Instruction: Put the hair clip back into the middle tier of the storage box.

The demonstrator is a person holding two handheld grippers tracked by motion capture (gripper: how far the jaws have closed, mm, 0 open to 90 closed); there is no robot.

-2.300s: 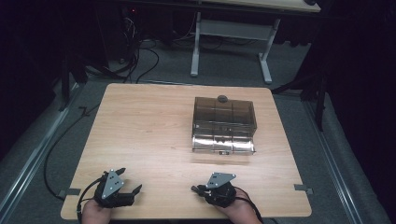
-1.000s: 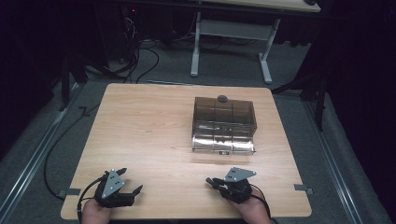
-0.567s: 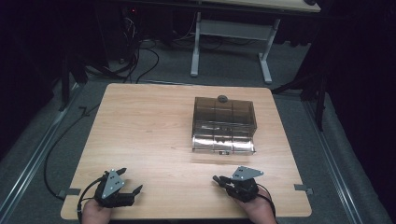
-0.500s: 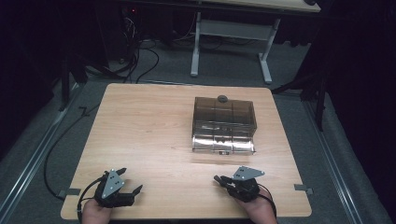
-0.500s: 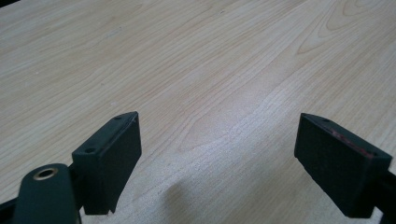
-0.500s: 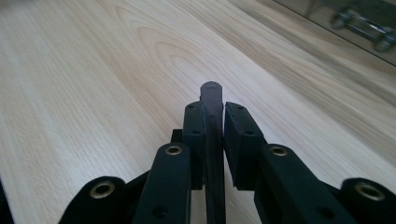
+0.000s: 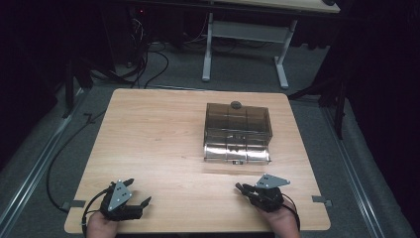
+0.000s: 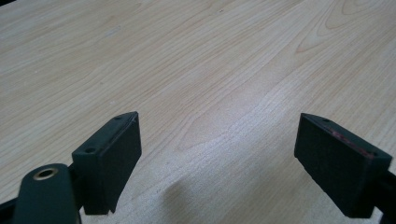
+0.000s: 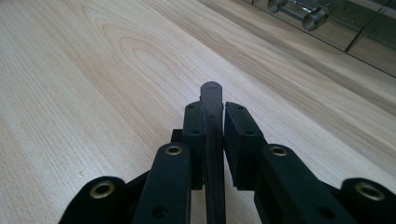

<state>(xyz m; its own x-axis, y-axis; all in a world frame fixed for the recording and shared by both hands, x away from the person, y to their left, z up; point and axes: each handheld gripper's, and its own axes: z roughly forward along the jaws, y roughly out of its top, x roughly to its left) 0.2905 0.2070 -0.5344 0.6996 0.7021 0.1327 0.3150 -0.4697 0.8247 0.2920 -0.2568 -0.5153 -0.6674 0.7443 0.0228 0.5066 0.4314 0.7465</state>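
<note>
Right gripper (image 9: pixel 212 122) jaws clamped on thin black strip (image 9: pixel 212 100), above wooden table (image 9: pixel 93 93)

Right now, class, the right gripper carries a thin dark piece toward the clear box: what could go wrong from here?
1. The right gripper pinches the thin dark piece only by its flat sides, with its tip poking out; it could pivot or slip.
2. The protruding tip could strike the clear box, or its shiny front handle, and shove the box across the table.
3. The left gripper sits open and far from the box, so nothing steadies it.
</note>
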